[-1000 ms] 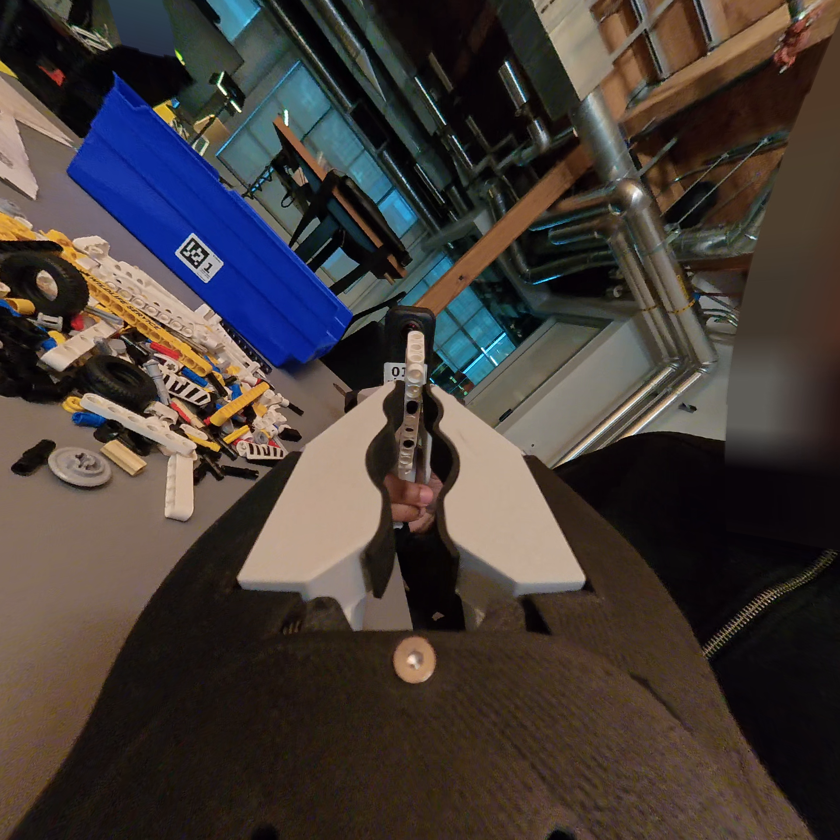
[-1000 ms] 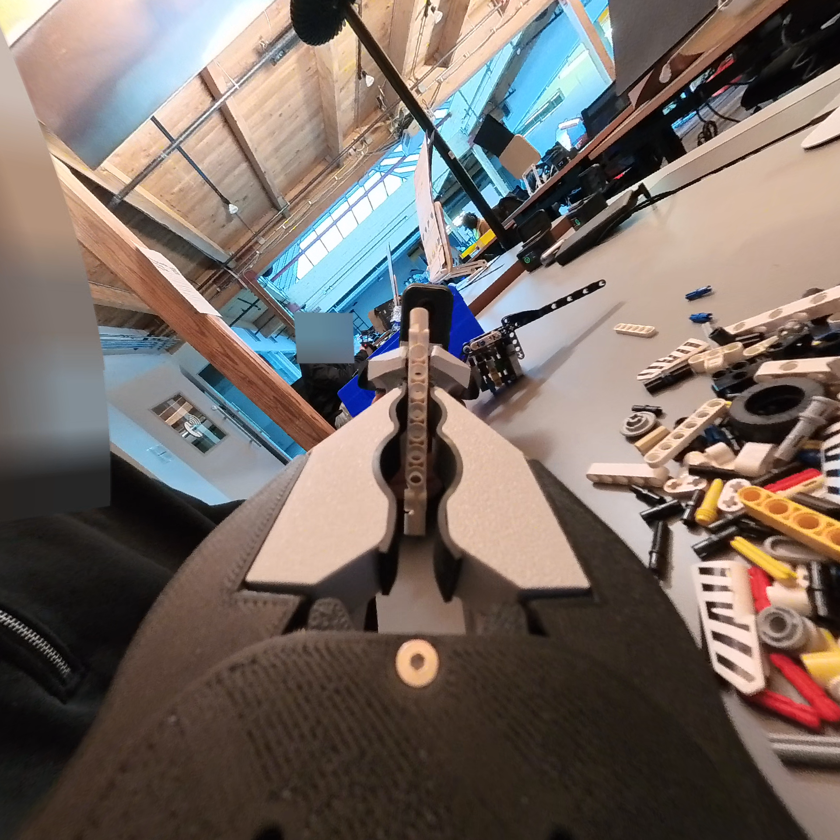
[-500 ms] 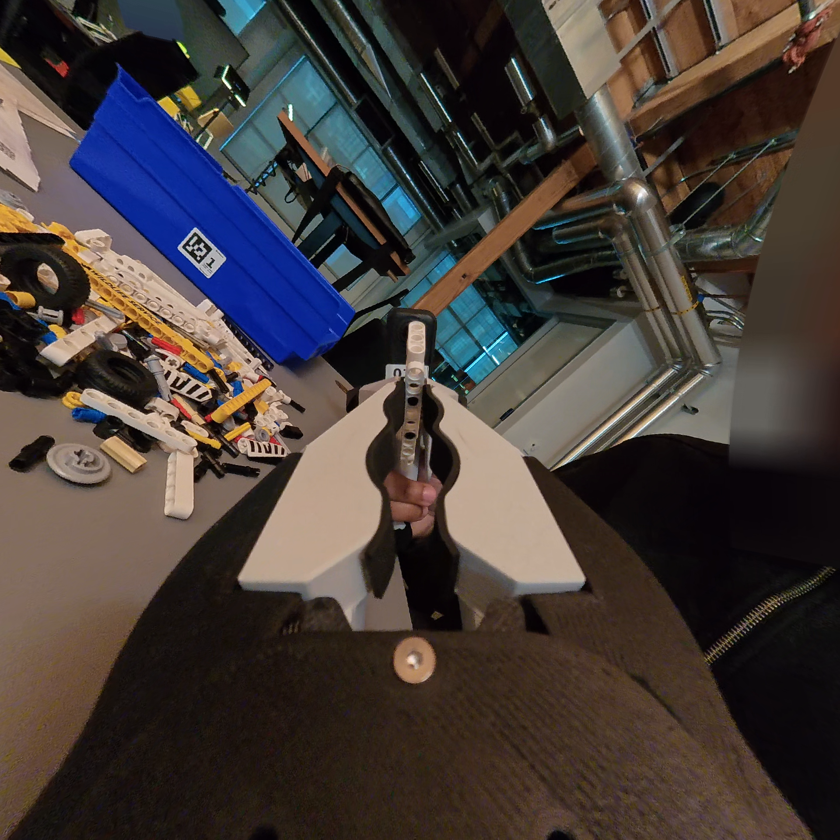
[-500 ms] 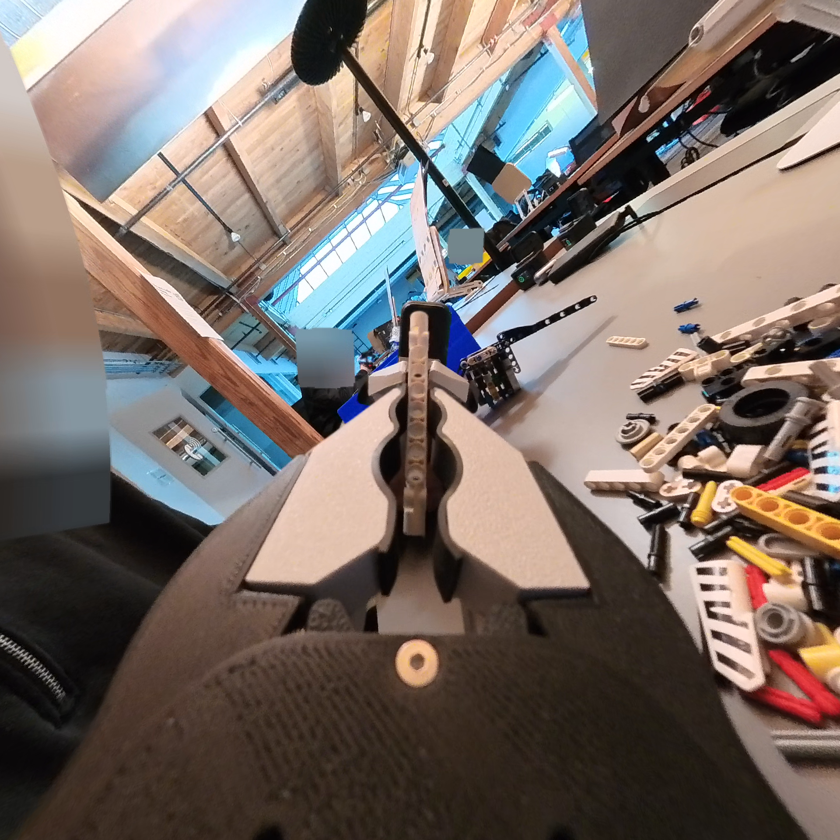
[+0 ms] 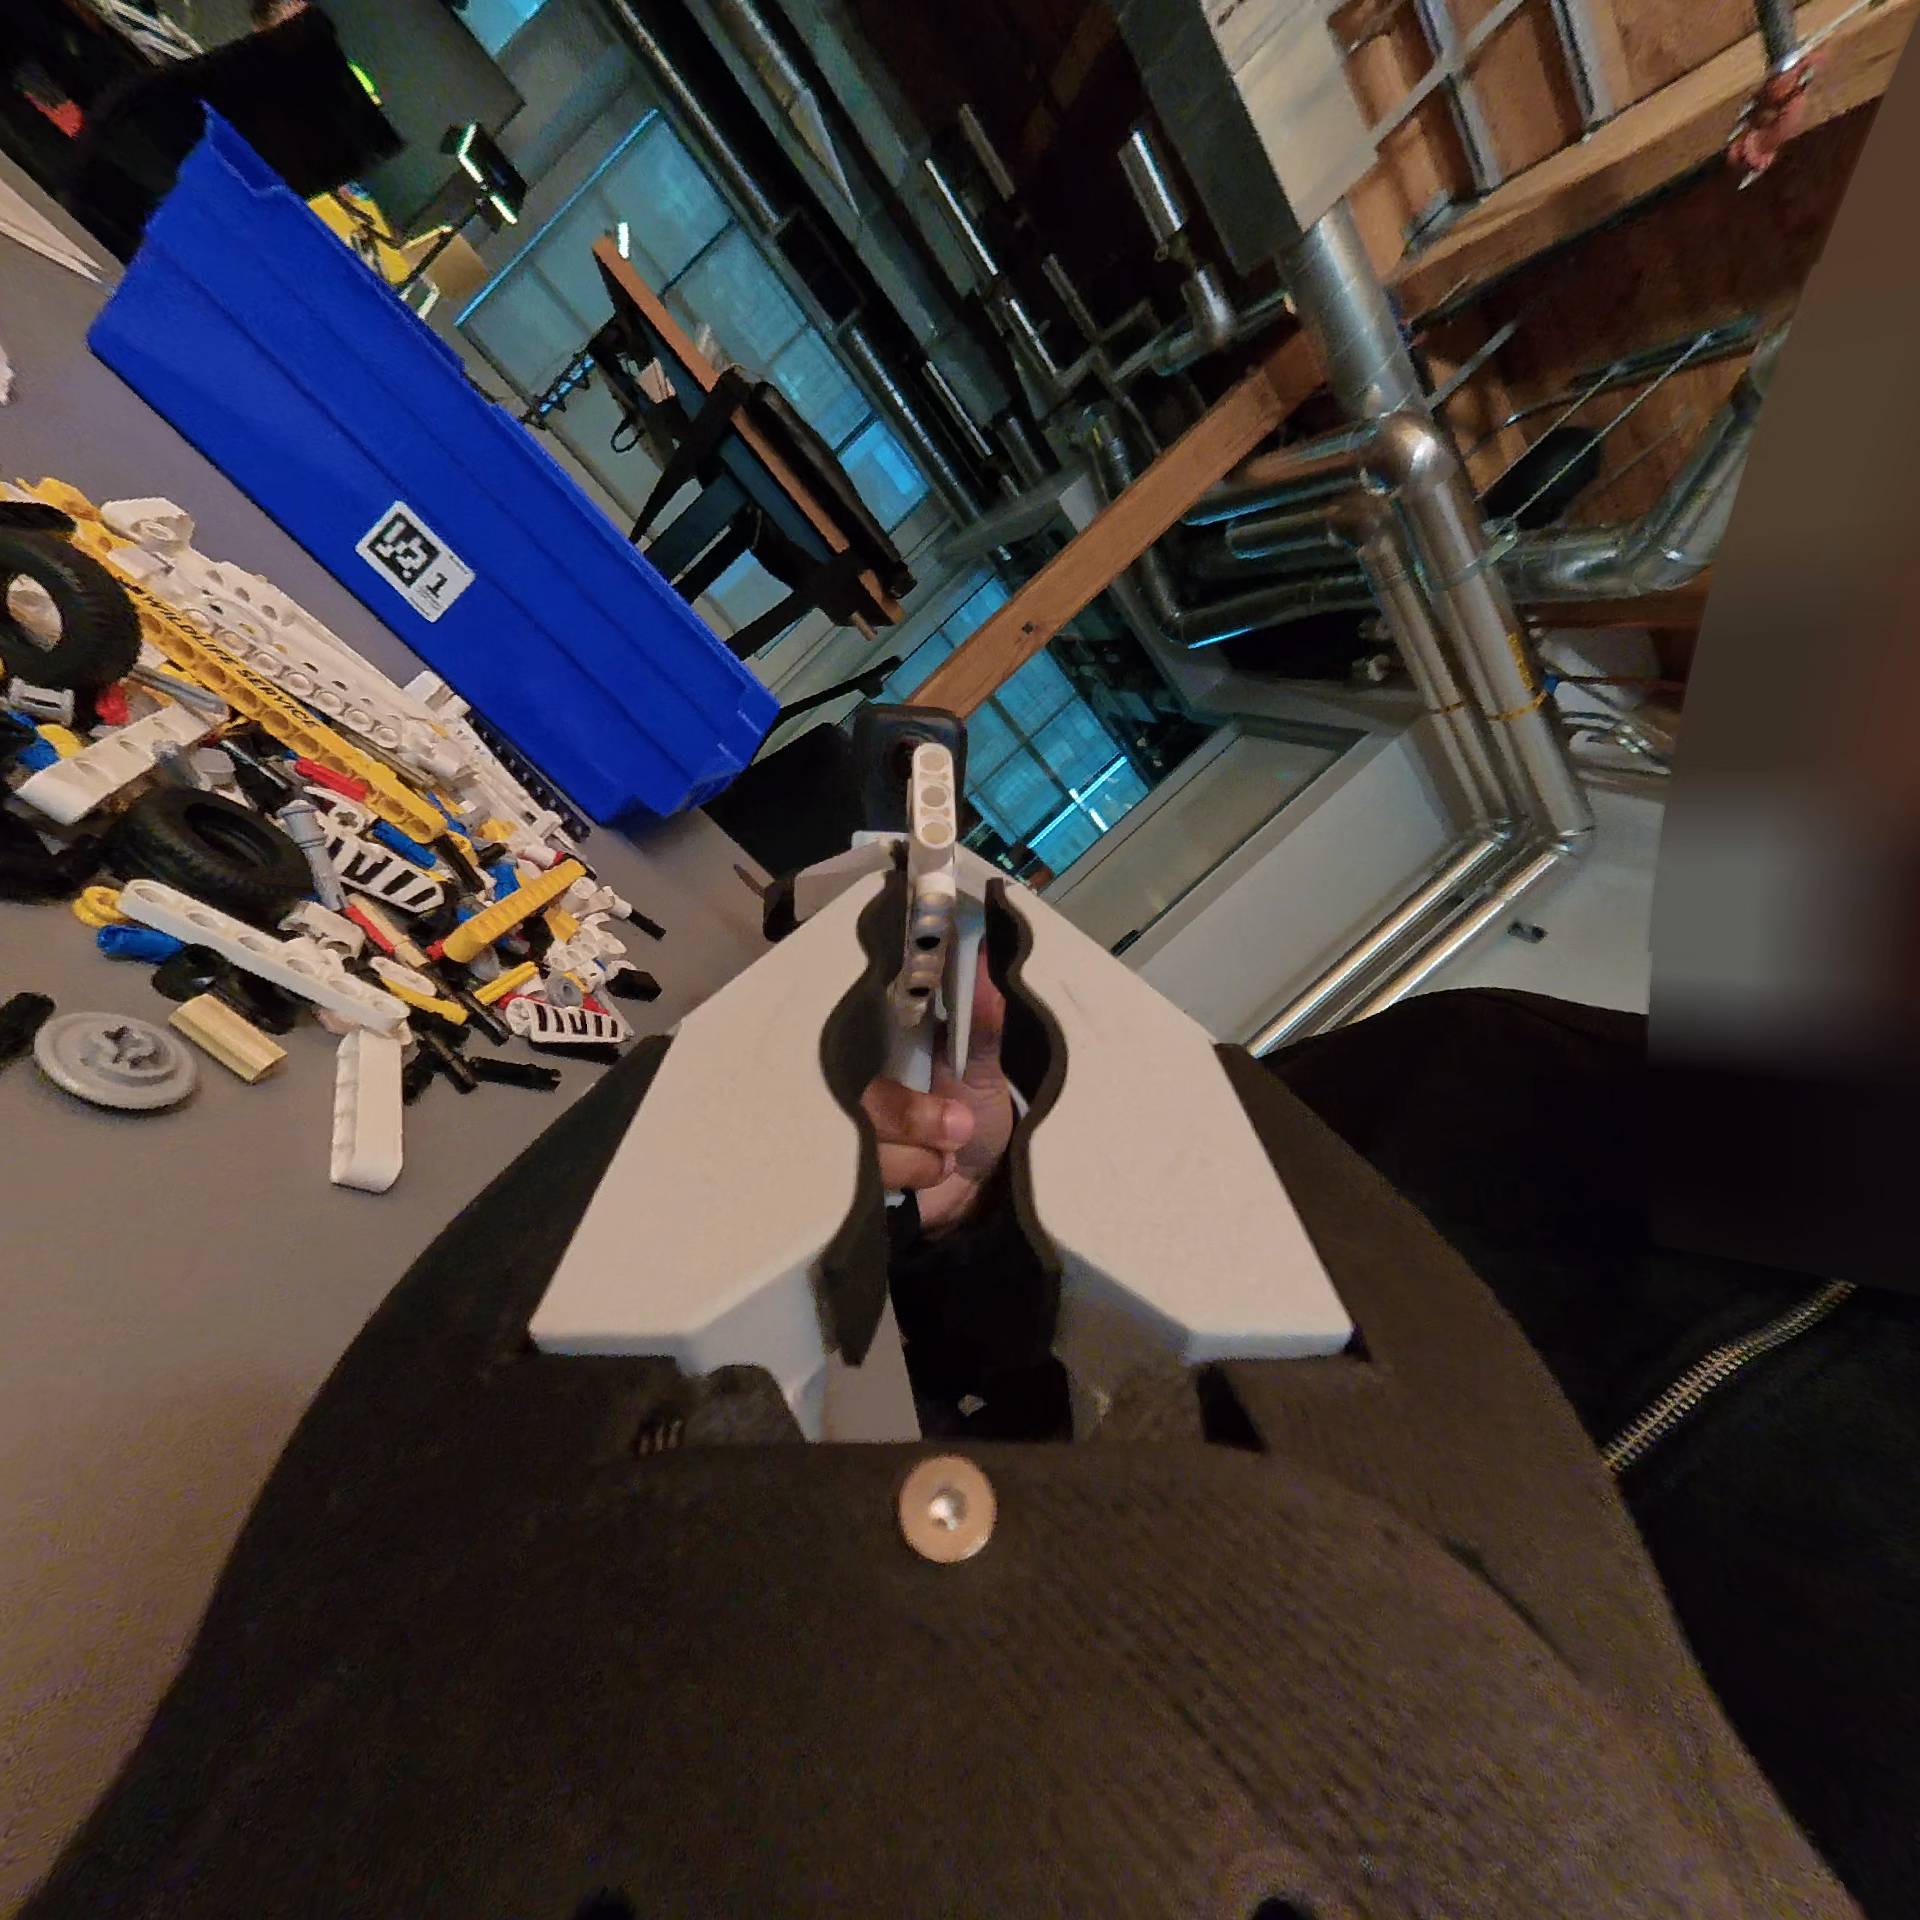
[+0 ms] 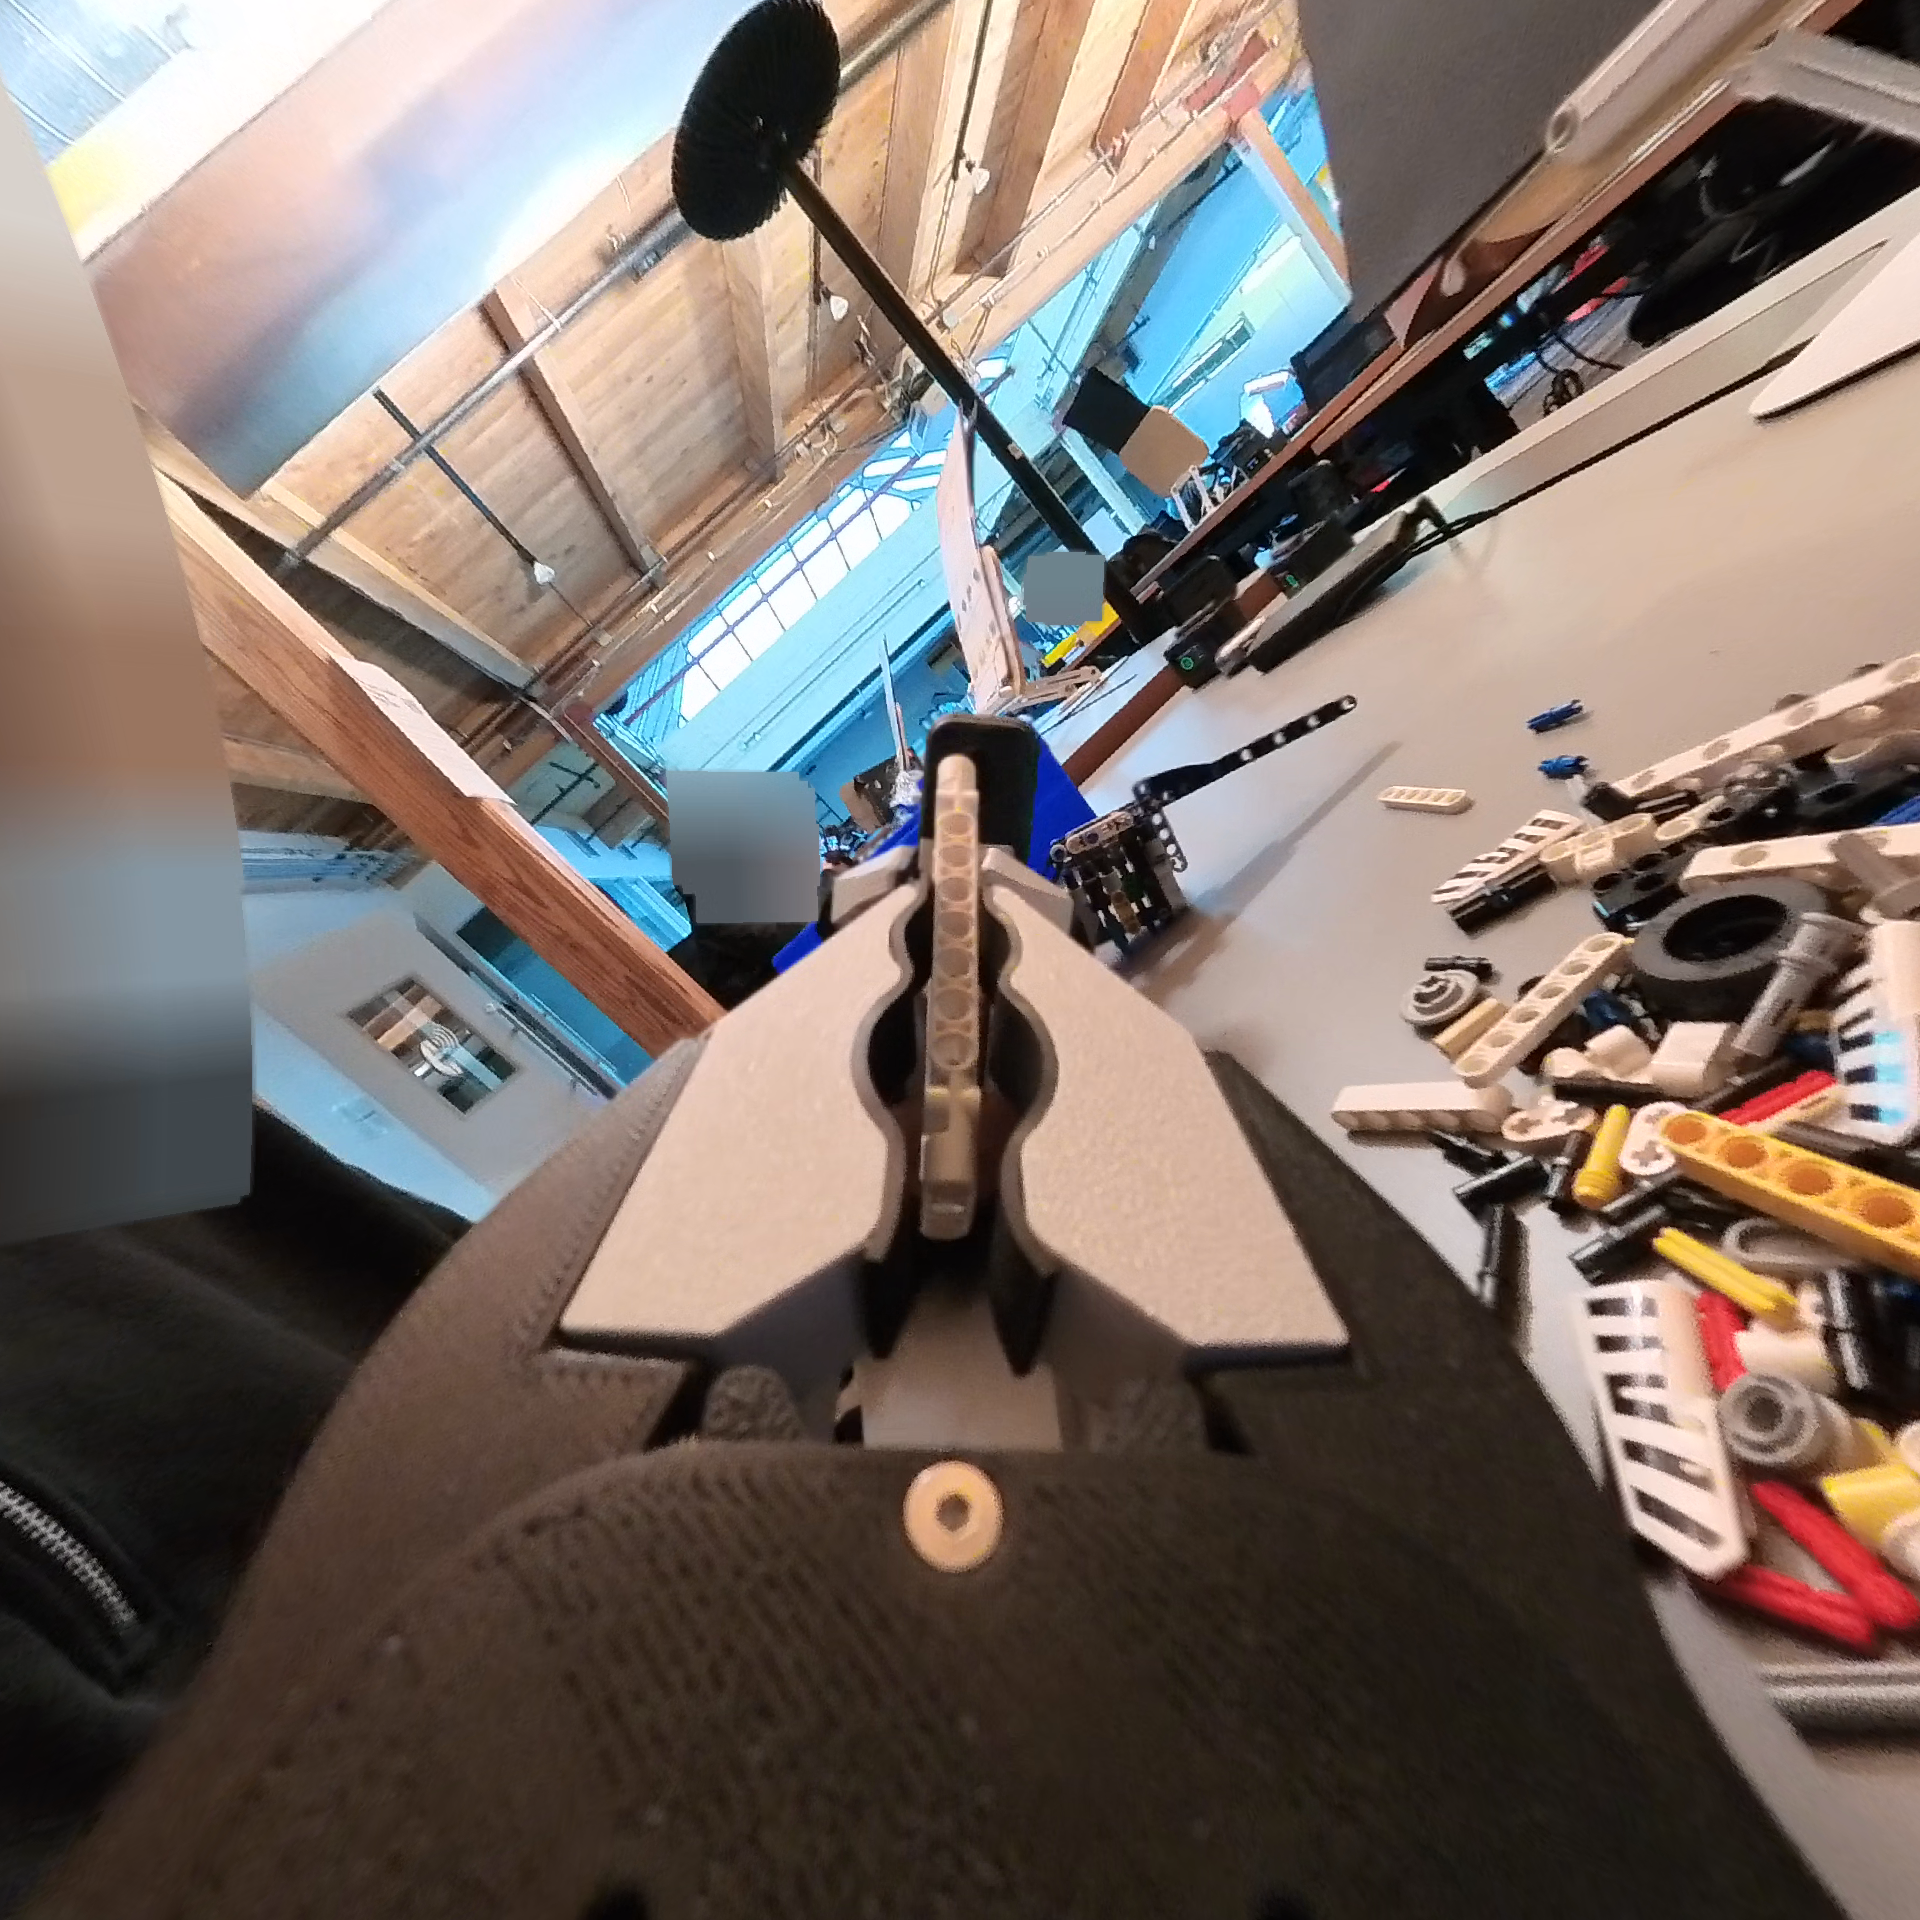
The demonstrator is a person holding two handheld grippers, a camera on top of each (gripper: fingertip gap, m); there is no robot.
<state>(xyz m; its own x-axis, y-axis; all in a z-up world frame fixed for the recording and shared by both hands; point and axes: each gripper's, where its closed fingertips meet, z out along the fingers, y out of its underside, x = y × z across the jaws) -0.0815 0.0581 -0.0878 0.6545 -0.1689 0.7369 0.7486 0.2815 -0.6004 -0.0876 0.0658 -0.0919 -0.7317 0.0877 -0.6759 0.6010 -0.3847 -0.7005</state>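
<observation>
My two grippers face each other, tip to tip, above the grey table (image 5: 156, 1247). My right gripper (image 6: 956, 894) is shut on a long white beam with holes (image 6: 954, 987), and both pads press on it. The same beam (image 5: 930, 831) reaches between the fingers of my left gripper (image 5: 940, 894). The left gripper's jaws stand apart: the beam lies by the left pad with a gap on the right side. The right gripper's grey fingers (image 5: 831, 873) and the hand (image 5: 935, 1132) holding it show just beyond my left fingertips.
A blue bin (image 5: 416, 499) stands behind a pile of loose building parts (image 5: 260, 831) with black tyres. In the right wrist view the pile (image 6: 1662, 1091) lies to the right, with a small black assembly (image 6: 1127, 883) ahead. A person in a black jacket (image 5: 1558, 1247) is close. My left and right fingertips are right by each other.
My left gripper's jaws have opened off the white beam they were shut on. My right gripper stays shut on the beam. Both views have shifted only slightly.
</observation>
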